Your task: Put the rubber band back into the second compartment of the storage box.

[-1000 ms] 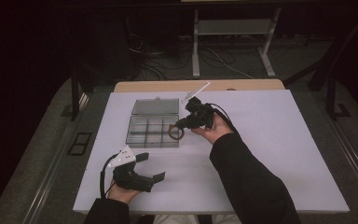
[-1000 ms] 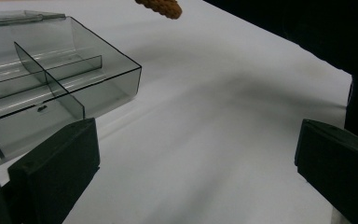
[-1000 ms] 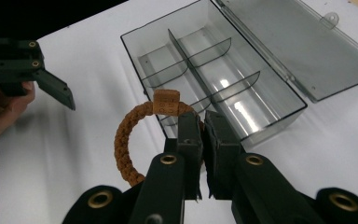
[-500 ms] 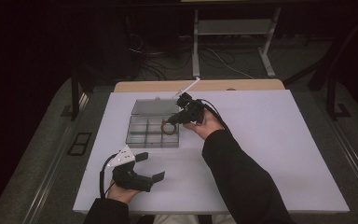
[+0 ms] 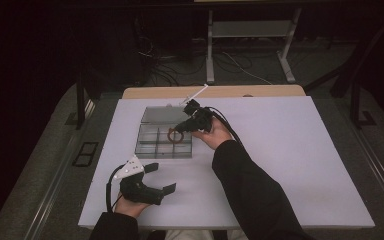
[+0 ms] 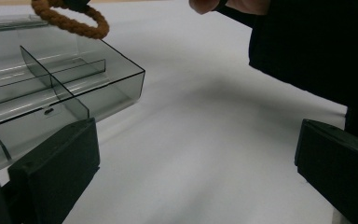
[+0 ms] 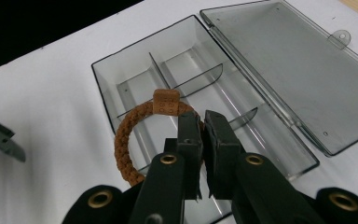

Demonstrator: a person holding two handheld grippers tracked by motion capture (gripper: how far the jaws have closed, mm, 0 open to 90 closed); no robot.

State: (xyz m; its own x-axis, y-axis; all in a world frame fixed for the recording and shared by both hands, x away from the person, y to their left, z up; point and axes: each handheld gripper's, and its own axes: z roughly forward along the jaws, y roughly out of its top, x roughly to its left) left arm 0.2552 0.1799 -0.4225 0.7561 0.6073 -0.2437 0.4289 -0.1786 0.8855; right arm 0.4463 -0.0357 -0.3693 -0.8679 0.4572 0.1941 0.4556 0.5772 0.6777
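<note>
Clamped in the right gripper [image 7: 201,135], a brown braided bracelet [image 7: 135,135] is held over the clear compartment box [image 7: 121,79], its ring standing on edge and its bead clasp uppermost. One side of the ring is hidden behind the closed jaws. Compared with the earlier frame, bracelet and gripper are seen further over the box. Nearer the person, the left gripper [image 5: 160,180] is kept wide open and holds nothing.

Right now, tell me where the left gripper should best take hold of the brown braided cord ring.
Probably the free arc of the brown braided cord ring, opposite the right gripper clamped on it, approaching from the open white table side. That loop hangs clear above the clear divided plastic box, and the thin cord suits pinching across.
</note>
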